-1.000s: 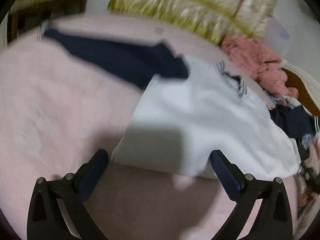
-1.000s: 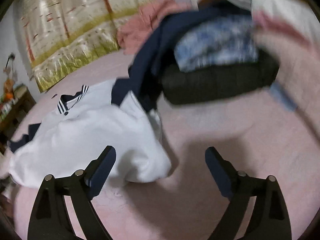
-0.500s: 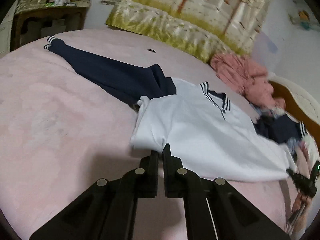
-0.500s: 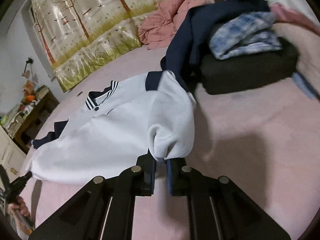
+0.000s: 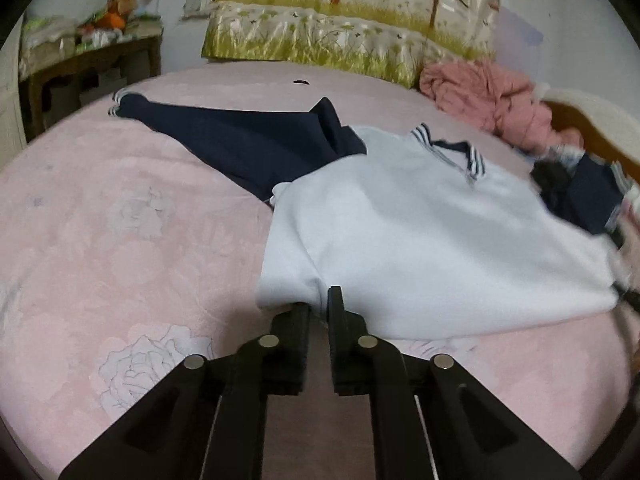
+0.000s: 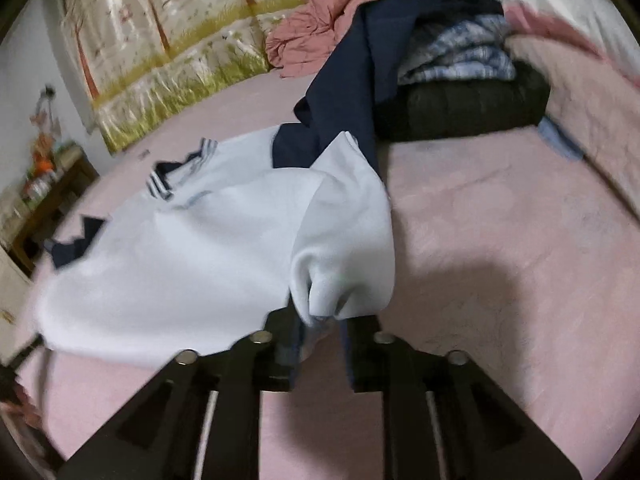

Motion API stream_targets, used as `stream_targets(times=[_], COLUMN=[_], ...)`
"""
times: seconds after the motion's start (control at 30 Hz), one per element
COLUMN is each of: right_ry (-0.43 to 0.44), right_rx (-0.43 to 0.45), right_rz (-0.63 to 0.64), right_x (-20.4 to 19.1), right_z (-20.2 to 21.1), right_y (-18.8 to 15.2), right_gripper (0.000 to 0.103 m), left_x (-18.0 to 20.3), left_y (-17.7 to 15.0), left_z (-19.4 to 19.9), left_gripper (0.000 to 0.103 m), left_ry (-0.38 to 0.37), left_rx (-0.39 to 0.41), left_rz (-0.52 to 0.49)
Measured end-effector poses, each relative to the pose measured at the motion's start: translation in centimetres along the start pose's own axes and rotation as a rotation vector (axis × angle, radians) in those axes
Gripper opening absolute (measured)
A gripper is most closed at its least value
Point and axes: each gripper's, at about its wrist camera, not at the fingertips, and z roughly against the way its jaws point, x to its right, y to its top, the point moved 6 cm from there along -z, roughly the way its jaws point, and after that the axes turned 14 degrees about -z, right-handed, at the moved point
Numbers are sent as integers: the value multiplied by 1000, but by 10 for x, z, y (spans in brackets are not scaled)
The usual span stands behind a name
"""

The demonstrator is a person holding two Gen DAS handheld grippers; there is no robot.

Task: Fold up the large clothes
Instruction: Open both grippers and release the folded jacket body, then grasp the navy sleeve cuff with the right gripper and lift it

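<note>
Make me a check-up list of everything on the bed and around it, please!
Surface: pink flower-patterned bedspread, mostly bare in front.
Job's things: white sweatshirt with navy striped collar, navy sleeve stretched out to one side.
Clutter: crumpled pink garment; pile of dark and blue-plaid clothes.
Grippers: left gripper shut on the sweatshirt's hem corner; right gripper shut on the bunched opposite corner.
Cables: nothing seen.
Surroundings: tree-print quilt against the wall; wooden side table with small items.
</note>
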Motion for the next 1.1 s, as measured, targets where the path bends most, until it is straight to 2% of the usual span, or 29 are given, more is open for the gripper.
stream_targets(times=[0.03,0.07,0.1,0.17,0.2,0.27,0.33,0.4,0.47,0.5,0.6,0.63,0.7,0.73,0.8,0.87,0.93,1.0,1.03,1.1], right_ry=[-35,-56,-72,-87,-77,-37,-28,-17,-6,-12,-20,-16,-28,-27,-22,-73,-91,-81,-83,-73], right_rx=[34,64,98,136,160,238,305,357,417,451,514,523,560,566,527,480,465,441,430,408], right_rz=[23,35,40,29,22,18,39,62,78,87,133,145,181,200,231,249,268,280,275,253], right_x=[2,3,3,3,1,-2,-7,-15,-23,-27,-39,-42,-49,-53,-57,-59,-62,-62,-60,-56], right_z=[3,8,15,31,41,66,85,96,103,105,106,105,101,96,76,59,54,47,45,42], right_y=[1,3,6,13,16,23,28,34,37,38,38,36,27,21,5,-1,-2,-4,-4,-2], right_gripper=[35,39,39,41,44,64,70,77,95,97,98,98,95,89,89,84,84,84,84,84], left_x=[3,7,13,22,25,32,42,52,61,67,79,87,106,112,122,130,135,141,145,144], left_y=[-1,0,4,16,23,37,56,73,86,95,111,116,122,122,116,110,103,95,92,93], left_z=[3,8,16,36,45,65,80,95,112,119,131,127,105,98,81,66,47,24,7,-3], left_gripper=[21,32,42,57,60,62,70,87,96,103,103,103,103,103,103,103,103,103,102,90], left_ry=[33,70,91,101,98,92,102,113,119,123,134,107,54,65,73,41,61,73,93,96], left_rx=[-8,-5,26,110,149,233,304,375,463,520,615,607,540,539,551,556,548,492,422,379], left_rz=[-30,-61,-88,-92,-83,-81,-95,-103,-101,-97,-93,-113,-153,-151,-140,-126,-102,-103,-121,-120])
